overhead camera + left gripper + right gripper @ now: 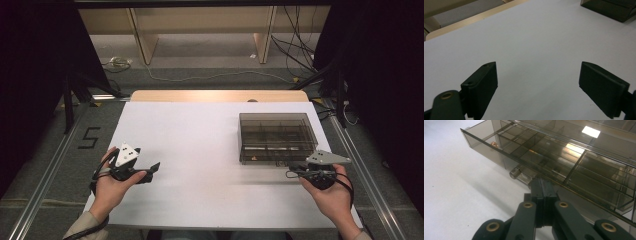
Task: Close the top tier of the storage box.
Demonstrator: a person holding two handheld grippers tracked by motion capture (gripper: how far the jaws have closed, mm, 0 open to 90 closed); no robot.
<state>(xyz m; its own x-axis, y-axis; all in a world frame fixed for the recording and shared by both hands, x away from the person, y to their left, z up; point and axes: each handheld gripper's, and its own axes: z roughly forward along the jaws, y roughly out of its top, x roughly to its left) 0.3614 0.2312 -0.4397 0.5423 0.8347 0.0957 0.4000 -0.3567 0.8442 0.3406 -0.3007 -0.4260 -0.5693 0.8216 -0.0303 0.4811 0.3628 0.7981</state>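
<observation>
Pressing its jaws together at the near front edge of the smoky compartment box (564,162), the right gripper (543,185) sits at the table's near right, its tips by the small clear handle (515,173), though whether they pinch it I cannot tell. The left gripper (537,82) rests at the near left with jaws wide apart over bare white table (200,150), holding nothing, well apart from the box.
</observation>
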